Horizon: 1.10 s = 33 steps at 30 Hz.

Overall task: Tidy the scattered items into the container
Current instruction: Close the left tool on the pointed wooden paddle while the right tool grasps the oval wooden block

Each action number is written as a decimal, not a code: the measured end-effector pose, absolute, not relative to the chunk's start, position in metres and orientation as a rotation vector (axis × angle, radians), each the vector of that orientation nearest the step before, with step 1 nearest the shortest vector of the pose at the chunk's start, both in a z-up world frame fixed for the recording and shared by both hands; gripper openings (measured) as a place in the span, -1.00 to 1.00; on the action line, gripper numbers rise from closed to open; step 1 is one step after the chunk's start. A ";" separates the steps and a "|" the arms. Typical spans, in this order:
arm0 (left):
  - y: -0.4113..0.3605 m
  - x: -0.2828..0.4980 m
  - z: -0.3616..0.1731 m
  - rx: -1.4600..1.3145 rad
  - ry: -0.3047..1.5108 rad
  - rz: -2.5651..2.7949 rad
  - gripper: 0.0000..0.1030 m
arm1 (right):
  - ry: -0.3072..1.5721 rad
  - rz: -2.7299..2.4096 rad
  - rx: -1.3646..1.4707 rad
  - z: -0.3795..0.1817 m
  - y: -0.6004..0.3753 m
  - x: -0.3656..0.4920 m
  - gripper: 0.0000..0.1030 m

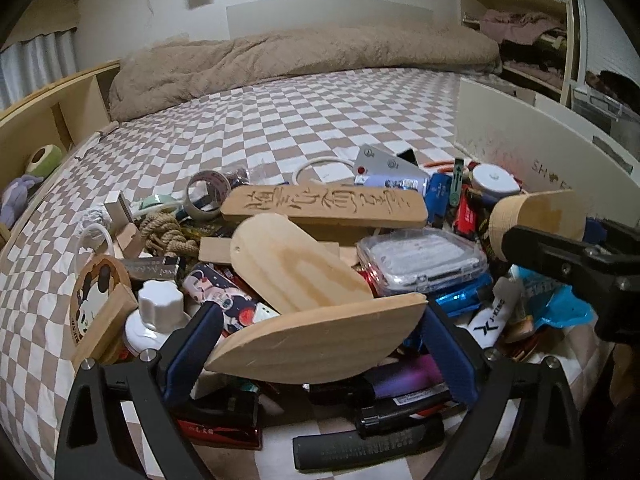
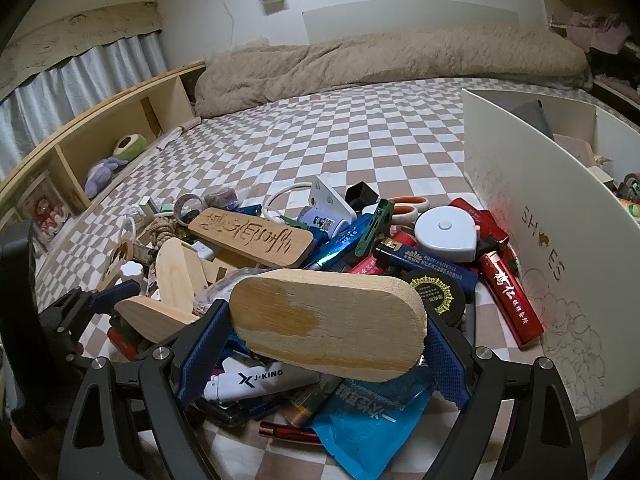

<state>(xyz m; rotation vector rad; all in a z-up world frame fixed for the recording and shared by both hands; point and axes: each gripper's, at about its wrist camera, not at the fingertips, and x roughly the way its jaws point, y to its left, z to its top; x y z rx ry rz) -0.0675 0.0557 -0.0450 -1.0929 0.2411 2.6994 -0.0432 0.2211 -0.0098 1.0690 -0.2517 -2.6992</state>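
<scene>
My left gripper (image 1: 320, 344) is shut on a thin pale wooden oval board (image 1: 316, 338), held above the pile; it also shows in the right wrist view (image 2: 154, 318). My right gripper (image 2: 326, 340) is shut on a thick rounded wooden block (image 2: 328, 320) with a darker stained patch; the block shows in the left wrist view (image 1: 536, 216). Below lies a heap of scattered items on the checkered bed: a carved wooden plaque (image 2: 250, 236), a clear plastic case (image 1: 424, 260), a white tape measure (image 2: 446, 234), red boxes (image 2: 510, 292). The white container (image 2: 560, 216) stands at the right.
A beige blanket (image 2: 384, 60) lies at the bed's far end. A wooden shelf (image 2: 100, 128) with plush toys runs along the left. A rope coil (image 1: 166, 232), tape roll (image 1: 206, 196) and white bottle (image 1: 154, 316) lie in the pile.
</scene>
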 end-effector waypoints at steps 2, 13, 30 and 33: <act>0.053 -0.068 -0.041 -1.080 0.213 2.703 0.91 | -0.244 -2.703 1.063 -0.009 0.221 -0.043 0.75; 0.041 -0.066 -0.019 -0.996 0.094 2.736 0.91 | -0.223 -2.729 1.005 0.004 0.217 -0.038 0.75; 0.036 -0.059 0.042 -0.790 0.013 2.804 0.91 | -0.169 -2.826 0.762 0.060 0.222 -0.020 0.75; 0.037 -0.057 0.055 -0.757 0.008 2.814 0.91 | -0.171 -2.846 0.718 0.073 0.226 -0.019 0.75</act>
